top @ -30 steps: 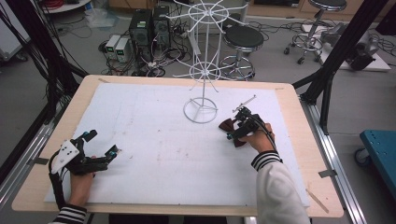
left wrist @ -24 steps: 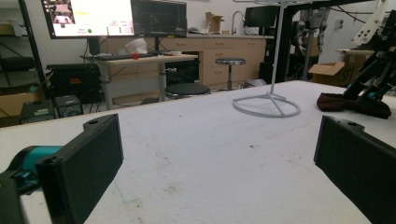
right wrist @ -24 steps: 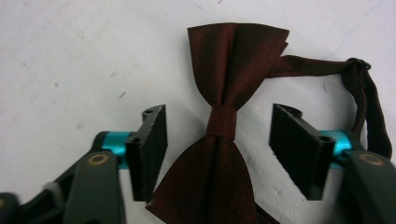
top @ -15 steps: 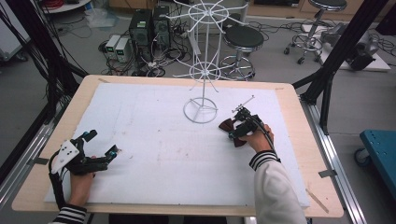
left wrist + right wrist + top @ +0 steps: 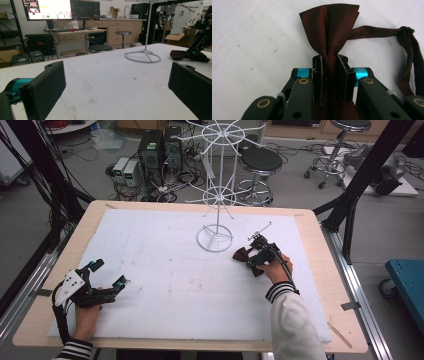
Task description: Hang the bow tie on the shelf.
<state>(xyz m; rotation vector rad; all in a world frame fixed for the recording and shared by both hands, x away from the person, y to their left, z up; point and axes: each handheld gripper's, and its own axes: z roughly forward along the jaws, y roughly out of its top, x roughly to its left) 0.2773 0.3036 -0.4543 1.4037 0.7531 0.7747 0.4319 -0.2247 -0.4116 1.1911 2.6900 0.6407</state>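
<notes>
A dark red bow tie (image 5: 332, 27) with a thin strap (image 5: 409, 50) lies on the white table cover, pinched at its middle by my right gripper (image 5: 331, 65), which is shut on it. In the high view that gripper (image 5: 258, 256) sits right of the white wire stand's ring base (image 5: 215, 239), with the bow tie (image 5: 243, 255) sticking out to its left. My left gripper (image 5: 119, 282) rests near the front left of the table, open with nothing between its jaws. The left gripper view shows the stand base (image 5: 143, 56) and the bow tie (image 5: 178, 54) far ahead.
The tall white wire stand (image 5: 218, 195) rises at the table's back middle. The white foam sheet (image 5: 170, 285) covers most of the wooden table (image 5: 310, 220). Stools, computers and cables stand on the floor beyond the far edge.
</notes>
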